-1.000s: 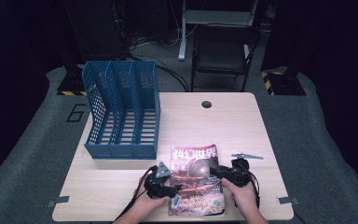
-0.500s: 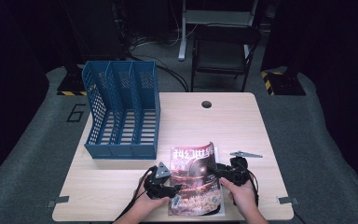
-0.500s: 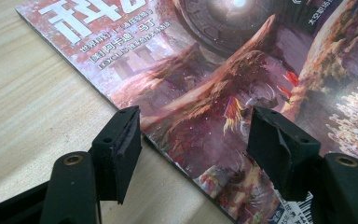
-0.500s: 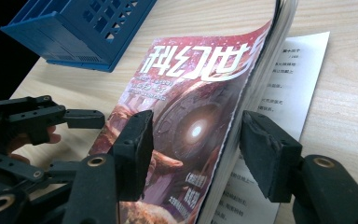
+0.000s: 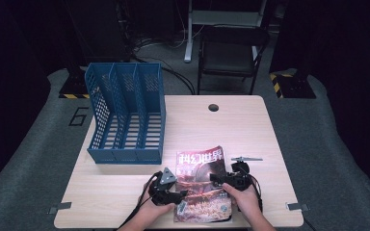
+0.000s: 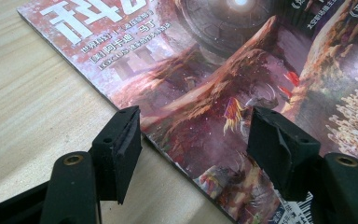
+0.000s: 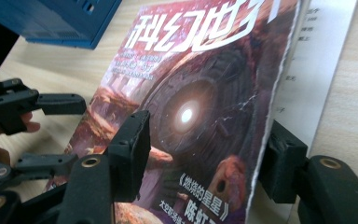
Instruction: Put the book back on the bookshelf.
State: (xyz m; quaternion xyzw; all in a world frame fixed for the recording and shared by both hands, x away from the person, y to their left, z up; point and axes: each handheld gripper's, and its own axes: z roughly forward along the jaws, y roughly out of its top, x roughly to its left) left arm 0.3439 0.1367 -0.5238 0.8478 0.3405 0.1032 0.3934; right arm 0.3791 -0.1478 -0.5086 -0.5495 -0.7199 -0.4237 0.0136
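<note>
A magazine (image 5: pixel 201 185) with a red, dark illustrated cover lies on the wooden table (image 5: pixel 231 127) near its front edge. My left gripper (image 5: pixel 166 191) is at the magazine's left side. In the left gripper view it (image 6: pixel 193 121) stands open, one jaw over bare wood and the other over the cover (image 6: pixel 223 70). My right gripper (image 5: pixel 231 179) is at the right side. Its jaws (image 7: pixel 209 126) have just been opening, and the cover's lifted right edge (image 7: pixel 261 140) stands between them, unpressed, above a white inner page (image 7: pixel 317 56).
A blue three-slot file rack (image 5: pixel 125 115) stands at the table's left, just behind the magazine, and its corner (image 7: pixel 60 21) shows in the right gripper view. A small grey metal piece (image 5: pixel 245 158) lies right of the magazine's top. A black chair (image 5: pixel 231 53) stands beyond the table.
Both hands stay at the magazine's sides, nearly in place. The magazine's far edge has shifted very slightly.
</note>
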